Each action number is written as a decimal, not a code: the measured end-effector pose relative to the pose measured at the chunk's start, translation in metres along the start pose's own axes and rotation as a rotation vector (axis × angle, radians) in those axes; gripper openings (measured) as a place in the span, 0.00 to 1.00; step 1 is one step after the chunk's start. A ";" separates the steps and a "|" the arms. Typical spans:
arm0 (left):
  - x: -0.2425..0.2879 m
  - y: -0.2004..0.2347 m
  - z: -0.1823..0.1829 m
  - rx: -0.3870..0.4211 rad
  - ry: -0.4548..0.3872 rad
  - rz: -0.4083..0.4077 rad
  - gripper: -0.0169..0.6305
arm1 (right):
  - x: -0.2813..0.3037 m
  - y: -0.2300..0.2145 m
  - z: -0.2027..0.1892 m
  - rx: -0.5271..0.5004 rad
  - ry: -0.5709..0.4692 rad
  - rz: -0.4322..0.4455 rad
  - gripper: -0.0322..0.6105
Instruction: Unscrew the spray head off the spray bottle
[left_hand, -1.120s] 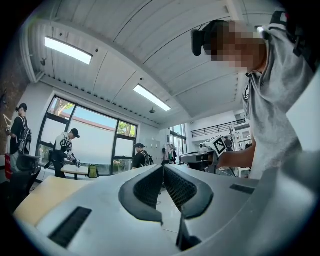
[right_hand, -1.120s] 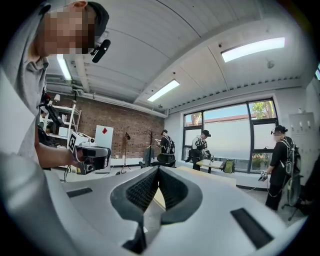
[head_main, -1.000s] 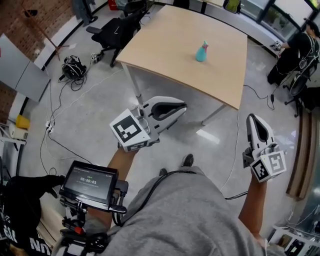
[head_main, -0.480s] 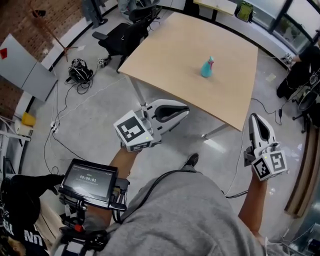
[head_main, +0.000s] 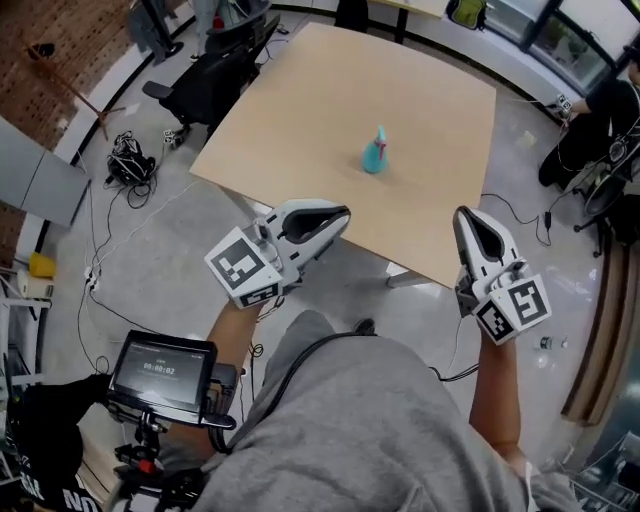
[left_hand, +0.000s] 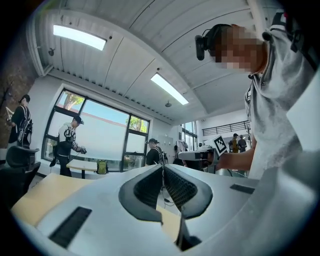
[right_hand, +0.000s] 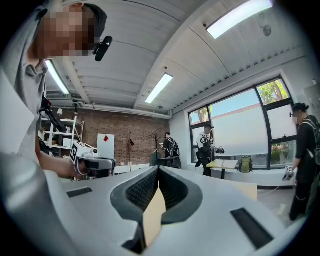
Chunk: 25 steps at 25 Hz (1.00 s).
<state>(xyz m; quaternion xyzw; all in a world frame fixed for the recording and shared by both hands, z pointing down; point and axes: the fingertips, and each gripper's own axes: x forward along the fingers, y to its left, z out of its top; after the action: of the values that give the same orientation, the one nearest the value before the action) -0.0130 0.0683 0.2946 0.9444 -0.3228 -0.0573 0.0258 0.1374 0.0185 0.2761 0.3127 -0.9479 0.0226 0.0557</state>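
A small teal spray bottle (head_main: 375, 153) with its spray head on stands upright near the middle of the light wooden table (head_main: 300, 110) in the head view. My left gripper (head_main: 338, 214) hovers at the table's near edge, shut with nothing in it, well short of the bottle. My right gripper (head_main: 466, 217) is held up at the table's near right edge, also shut and empty. In the left gripper view the jaws (left_hand: 162, 167) meet at their tips; in the right gripper view the jaws (right_hand: 158, 170) are pressed together too. The bottle does not show in either gripper view.
A black office chair (head_main: 205, 85) stands left of the table, with cables (head_main: 128, 160) on the grey floor beyond it. A monitor on a rig (head_main: 160, 370) sits at lower left. People stand by the windows (left_hand: 67, 142) and at the right edge (head_main: 600, 120).
The view has moved closer to the table; the bottle now lies nearer both grippers. The right gripper has risen towards the table's edge. Both stay shut.
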 end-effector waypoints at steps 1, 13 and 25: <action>-0.001 -0.004 -0.003 -0.003 0.005 -0.002 0.05 | -0.004 0.004 0.000 0.004 -0.001 0.004 0.06; 0.039 0.160 -0.030 -0.061 0.034 -0.085 0.05 | 0.120 -0.048 0.001 0.023 -0.025 -0.090 0.06; 0.121 0.207 -0.084 -0.126 0.083 -0.222 0.05 | 0.165 -0.115 -0.013 0.089 0.018 -0.129 0.06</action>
<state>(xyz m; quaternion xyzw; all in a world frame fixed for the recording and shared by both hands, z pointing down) -0.0333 -0.1682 0.3849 0.9724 -0.2105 -0.0410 0.0921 0.0749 -0.1703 0.3096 0.3752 -0.9233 0.0638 0.0514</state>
